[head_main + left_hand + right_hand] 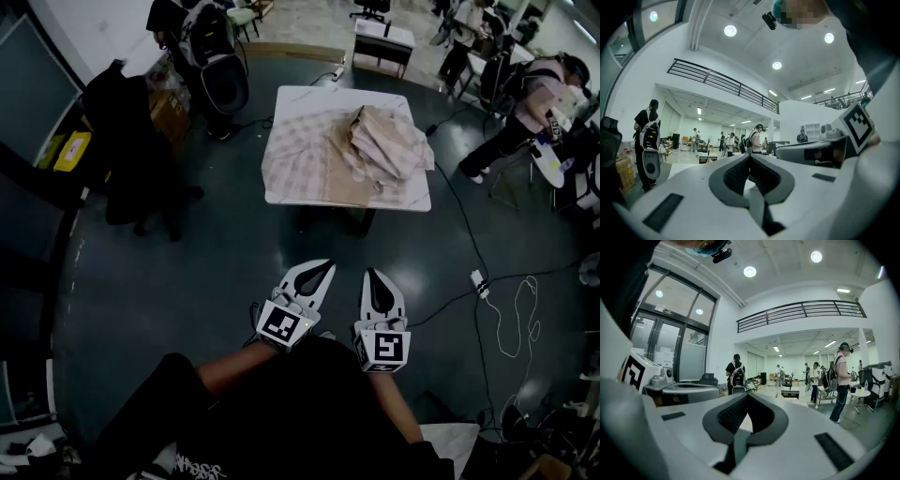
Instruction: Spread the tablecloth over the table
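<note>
Bunching up at twelve o'clock, checked tablecloth (pixel 375 142) half-covers the counter (pixel 302 97); left claw (pixel 323 269), right claw (pixel 374 276) held level, closed, empty.

Left gripper (pixel 314 272), right gripper (pixel 377 277): both closed, empty, side by side.

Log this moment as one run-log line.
left gripper: shut, empty | right gripper: shut, empty | tablecloth: crumpled on table, partly covering it | contact: none, grippers short of table

We see a beige checked cloth (pixel 328 159) on the white table (pixel 305 97): its left part lies flat, its right part is bunched in a heap.
</note>
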A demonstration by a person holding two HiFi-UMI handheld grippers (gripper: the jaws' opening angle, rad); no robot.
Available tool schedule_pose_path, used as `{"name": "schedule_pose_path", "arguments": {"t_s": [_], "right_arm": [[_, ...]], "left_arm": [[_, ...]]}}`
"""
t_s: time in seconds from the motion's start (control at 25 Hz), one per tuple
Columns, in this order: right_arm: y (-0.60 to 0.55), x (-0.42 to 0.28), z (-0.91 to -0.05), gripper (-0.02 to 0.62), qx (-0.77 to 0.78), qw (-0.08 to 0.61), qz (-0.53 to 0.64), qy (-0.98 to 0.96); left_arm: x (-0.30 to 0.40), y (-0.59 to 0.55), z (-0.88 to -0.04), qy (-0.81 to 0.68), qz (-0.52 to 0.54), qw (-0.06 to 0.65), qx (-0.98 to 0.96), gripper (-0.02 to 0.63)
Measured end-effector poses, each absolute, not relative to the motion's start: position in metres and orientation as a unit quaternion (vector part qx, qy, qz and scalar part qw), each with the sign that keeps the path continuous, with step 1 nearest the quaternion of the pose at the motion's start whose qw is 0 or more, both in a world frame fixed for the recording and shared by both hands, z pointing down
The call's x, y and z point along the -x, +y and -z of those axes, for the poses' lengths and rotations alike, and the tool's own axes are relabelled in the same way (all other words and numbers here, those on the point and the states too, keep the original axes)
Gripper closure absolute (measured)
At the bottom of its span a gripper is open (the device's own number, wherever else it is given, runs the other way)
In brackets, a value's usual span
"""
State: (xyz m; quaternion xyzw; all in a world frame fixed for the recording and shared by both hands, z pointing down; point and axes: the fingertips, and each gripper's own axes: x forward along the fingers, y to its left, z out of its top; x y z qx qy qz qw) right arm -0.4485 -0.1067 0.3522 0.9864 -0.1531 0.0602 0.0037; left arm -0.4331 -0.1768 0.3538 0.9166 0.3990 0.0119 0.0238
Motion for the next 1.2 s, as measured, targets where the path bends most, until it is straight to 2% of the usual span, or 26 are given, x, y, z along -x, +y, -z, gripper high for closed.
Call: {"name": "schedule_pose_path", "arguments": {"t_s": [0.12, 0.28, 0.64, 1.08, 1.2], "right_arm": [[-0.091, 0.450, -0.356, 0.580, -0.986, 0.001, -0.057, -0.157], [-0.062, 0.459, -0.370, 0.578, -0.983, -0.048, -0.064, -0.163], [0.003, 0.465, -0.435, 0.578, -0.977, -0.101, -0.123, -0.142], [0.023, 0.310, -0.464, 0.577, -0.967, -0.022, -0.186, -0.176], [0.021, 0.261, -0.474, 0.577, -0.961, -0.028, -0.204, -0.185]], "left_arm": [[0.429, -0.161, -0.363, 0.400, -0.019, -0.003, -0.916, 0.589], [0.431, -0.134, -0.384, 0.411, -0.057, 0.037, -0.909, 0.589], [0.415, -0.095, -0.475, 0.428, -0.180, 0.042, -0.885, 0.588], [0.248, -0.055, -0.537, 0.458, -0.190, -0.002, -0.868, 0.588], [0.203, -0.045, -0.558, 0.458, -0.215, 0.004, -0.863, 0.588]]}}
